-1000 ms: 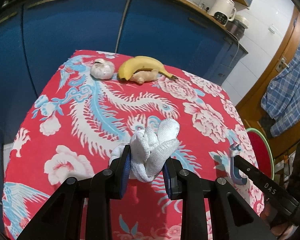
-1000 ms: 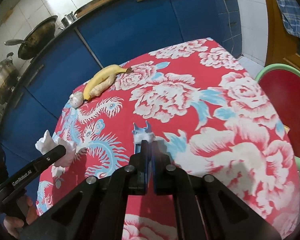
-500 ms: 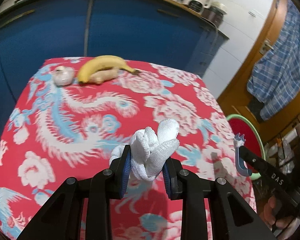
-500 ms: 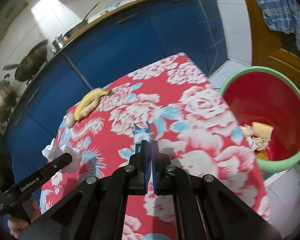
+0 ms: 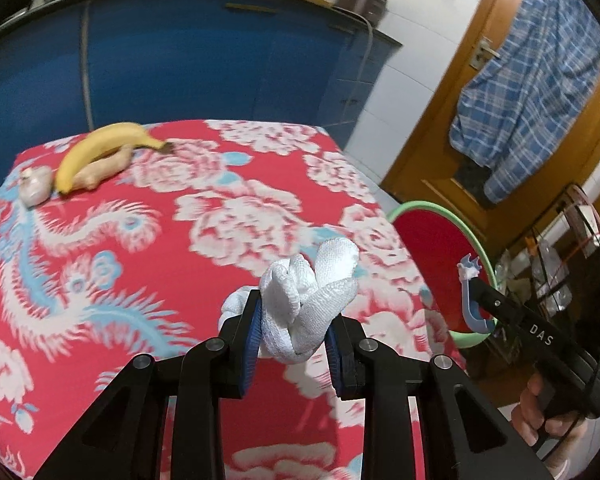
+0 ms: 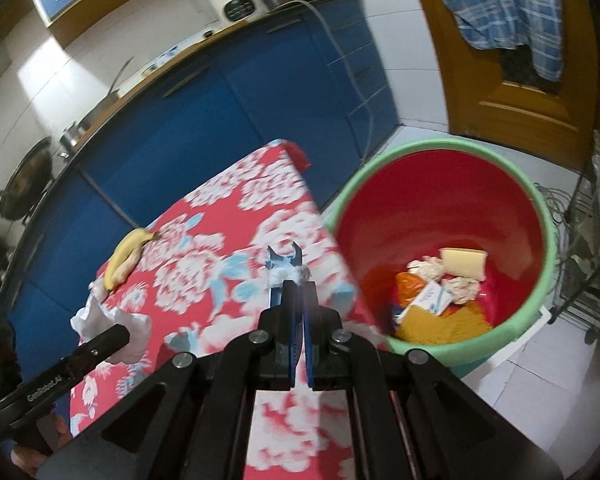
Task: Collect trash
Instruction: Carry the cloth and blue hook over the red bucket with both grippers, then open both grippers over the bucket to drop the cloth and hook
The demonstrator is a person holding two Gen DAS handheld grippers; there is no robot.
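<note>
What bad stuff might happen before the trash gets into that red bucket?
The left gripper pinches only the lower part of the white wad; if it slips now, it would probably land on the tablecloth, not in the bucket. The right gripper holds a tiny blue scrap by its edge, which might flutter off short of the rim. A swing might also bump the banana.

The tablecloth was red, patterned with white peonies and pale-blue scrolls; on it lay a yellow banana, a tan ginger root and an off-white garlic bulb; beside the cloth stood a round bin, green outside and red within; the cabinets beyond were deep blue; a blue-and-white plaid shirt hung on an orange-brown door.
</note>
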